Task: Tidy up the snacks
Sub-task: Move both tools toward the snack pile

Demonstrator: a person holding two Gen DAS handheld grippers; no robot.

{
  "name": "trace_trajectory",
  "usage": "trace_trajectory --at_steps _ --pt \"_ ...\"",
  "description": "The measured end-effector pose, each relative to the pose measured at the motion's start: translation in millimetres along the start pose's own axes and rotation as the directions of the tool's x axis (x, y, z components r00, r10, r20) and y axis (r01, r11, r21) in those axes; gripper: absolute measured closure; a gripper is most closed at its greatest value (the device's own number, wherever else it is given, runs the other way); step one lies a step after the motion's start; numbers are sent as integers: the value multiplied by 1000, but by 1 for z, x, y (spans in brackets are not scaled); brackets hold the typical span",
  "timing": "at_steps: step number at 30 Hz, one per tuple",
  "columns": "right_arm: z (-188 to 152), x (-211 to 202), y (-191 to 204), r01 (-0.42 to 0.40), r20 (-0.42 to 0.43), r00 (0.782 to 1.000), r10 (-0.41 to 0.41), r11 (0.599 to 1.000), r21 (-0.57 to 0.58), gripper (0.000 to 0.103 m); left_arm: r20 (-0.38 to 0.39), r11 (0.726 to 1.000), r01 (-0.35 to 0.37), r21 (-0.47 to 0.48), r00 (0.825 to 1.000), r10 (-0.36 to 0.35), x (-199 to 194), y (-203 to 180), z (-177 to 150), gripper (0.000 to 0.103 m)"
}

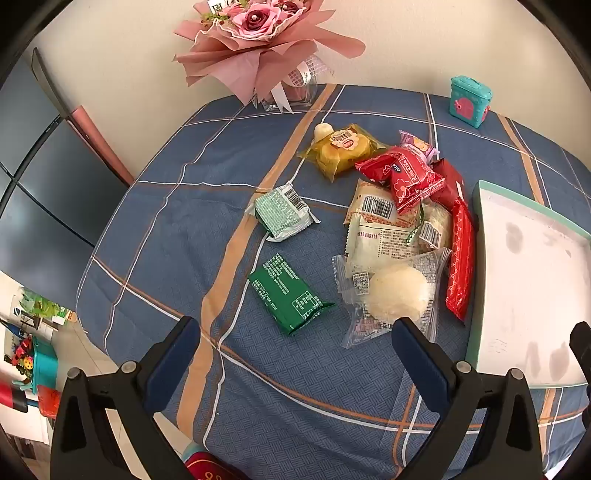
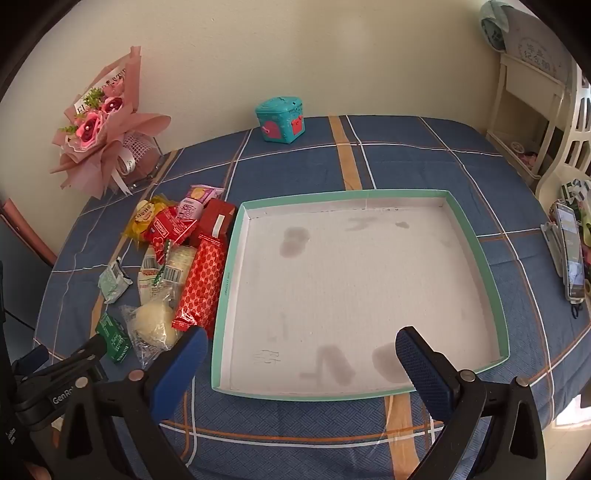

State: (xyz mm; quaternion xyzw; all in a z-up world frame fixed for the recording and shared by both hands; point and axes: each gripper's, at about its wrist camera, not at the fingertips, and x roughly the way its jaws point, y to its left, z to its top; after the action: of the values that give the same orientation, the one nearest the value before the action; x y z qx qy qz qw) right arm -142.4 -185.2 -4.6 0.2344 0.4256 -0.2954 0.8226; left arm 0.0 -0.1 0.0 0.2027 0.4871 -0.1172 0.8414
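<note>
Heaped snack packets (image 1: 399,206), perhaps cakes

Loose pile of wrapped snacks (image 1: 399,221) on the blue plaid cloth: red, yellow, clear, white packets overlapping; two green packs (image 1: 286,295) lie apart. Shallow white tray, teal rim (image 2: 476,236), sits just beside, unfilled, stained.

The tray (image 1: 532,280) was cut off by the left wrist view's right edge. Red packets (image 1: 406,177) covered part of the barcoded white packet (image 1: 384,229). Package print was too small to read. The bouquet (image 1: 255,33) top was cropped.
</note>
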Motion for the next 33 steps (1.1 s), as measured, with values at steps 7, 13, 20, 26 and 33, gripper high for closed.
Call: trace_trajectory --at_steps 7,13,20,26,33 --pt "0 0 1 0 0 1000 0 1000 0 0 0 1000 0 0 1000 0 0 0 0 0" --pt "-1 0 2 1 0 1000 -1 1000 0 0 -2 1000 -1 -1 1000 1 0 -1 0 0" --pt "-1 1 2 1 0 1000 -1 1000 -1 0 1 1000 1 -2 1000 -1 0 0 0 0" --pt "-1 1 3 2 0 1000 -2 1000 -2 0 2 1000 3 -4 1000 -3 0 -1 0 0" --pt "-2 2 5 4 -2 1000 -4 1000 -6 0 7 1000 12 -9 1000 -12 -5 0 -3 0"
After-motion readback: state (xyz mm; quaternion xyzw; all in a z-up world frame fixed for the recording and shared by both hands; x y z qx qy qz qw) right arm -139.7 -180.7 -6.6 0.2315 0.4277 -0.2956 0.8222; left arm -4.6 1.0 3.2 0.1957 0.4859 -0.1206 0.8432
